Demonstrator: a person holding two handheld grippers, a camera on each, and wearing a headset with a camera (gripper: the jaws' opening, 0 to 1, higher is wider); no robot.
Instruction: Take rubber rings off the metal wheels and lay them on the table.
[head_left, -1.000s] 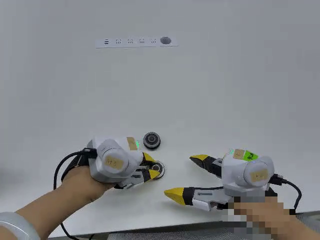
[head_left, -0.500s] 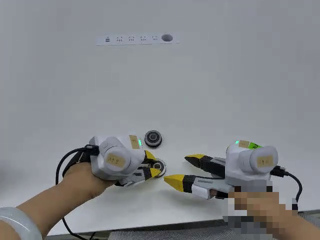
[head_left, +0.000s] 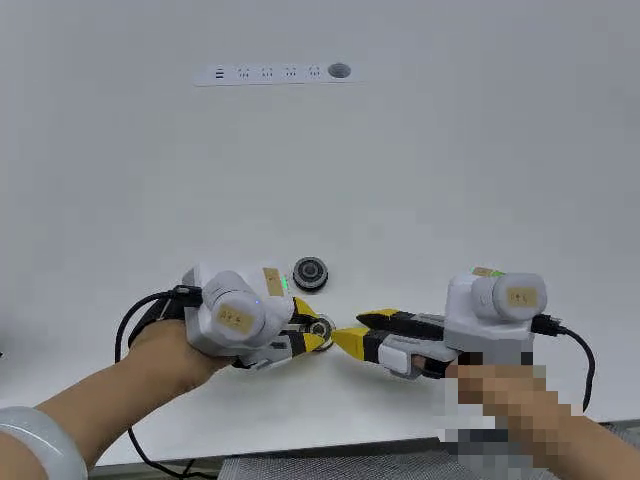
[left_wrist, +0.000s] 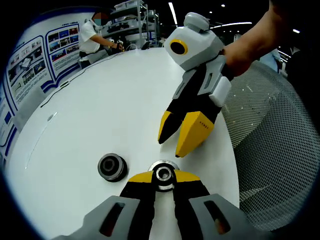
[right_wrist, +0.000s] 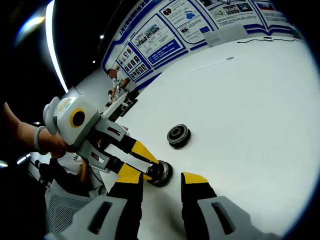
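Head view: we see a white table (head_left: 420, 200) with two handheld grippers meeting tip to tip near its front edge. The left gripper (head_left: 310, 335) is clenched on a small metal wheel (head_left: 320, 329), pinching it by the rim from both sides (the hub faces roughly up at us, so the wheel lies close to flat). We cannot tell whether it rests on the table or hangs just above it.

The right gripper (head_left: 352, 327) points at that wheel from the right. Its jaws are parted with a clear gap, and the yellow tips are just beside the rim and not yet on it. In the right gripper view the wheel sits straight ahead, in line with the gap between the jaws. We judge the coming move to be a short push forward and a squeeze on the rim's free side, to peel off the rubber ring. The left jaws partly hide the rim, so we cannot tell how the ring sits.

A second wheel (head_left: 311, 273), dark around its edge, lies on the table just beyond the left gripper. A power strip (head_left: 270, 72) lies well apart at the far side.
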